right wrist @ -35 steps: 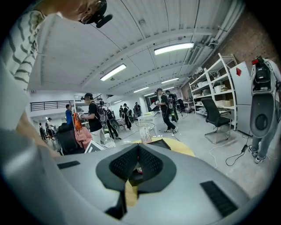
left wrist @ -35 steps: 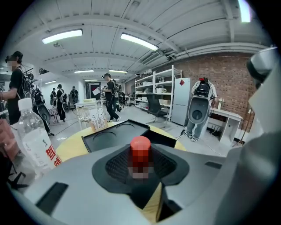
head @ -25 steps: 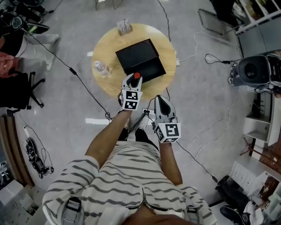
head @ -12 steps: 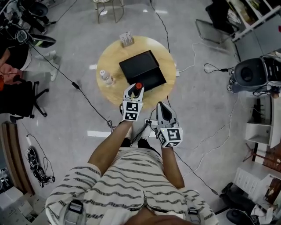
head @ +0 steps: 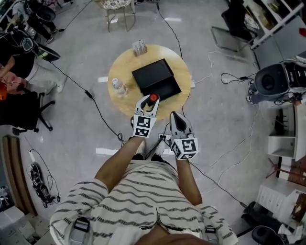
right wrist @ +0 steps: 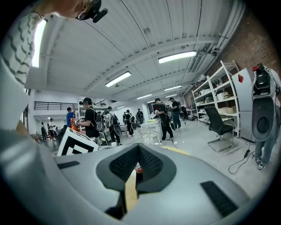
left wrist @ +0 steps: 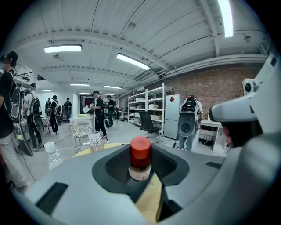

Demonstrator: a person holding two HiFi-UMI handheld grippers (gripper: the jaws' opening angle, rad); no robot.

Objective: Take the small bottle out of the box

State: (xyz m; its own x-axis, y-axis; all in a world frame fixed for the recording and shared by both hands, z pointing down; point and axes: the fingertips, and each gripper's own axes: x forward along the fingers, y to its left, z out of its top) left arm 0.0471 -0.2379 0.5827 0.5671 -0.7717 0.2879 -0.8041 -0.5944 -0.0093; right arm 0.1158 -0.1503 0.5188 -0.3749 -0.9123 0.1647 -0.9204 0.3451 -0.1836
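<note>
A small bottle (head: 153,97) with a red cap and a pale label stands upright between the pads of my left gripper (head: 151,101), which is shut on it. In the left gripper view the bottle (left wrist: 140,159) sits in the middle of the dark pads, lifted above the tabletop. The black box (head: 156,79) lies on the round wooden table (head: 182,67), just beyond the held bottle. My right gripper (head: 176,118) hangs lower and to the right, off the table's near edge. Its jaws are together with nothing in them.
A clear plastic water bottle (head: 118,86) stands at the table's left side, and a small card holder (head: 139,47) at its far edge. Cables run over the floor around the table. A wire chair (head: 117,5) stands behind, and a black speaker (head: 272,81) at the right.
My left gripper has risen with the bottle and drawn back from the box's front edge toward the person. The right gripper has stayed where it was.
</note>
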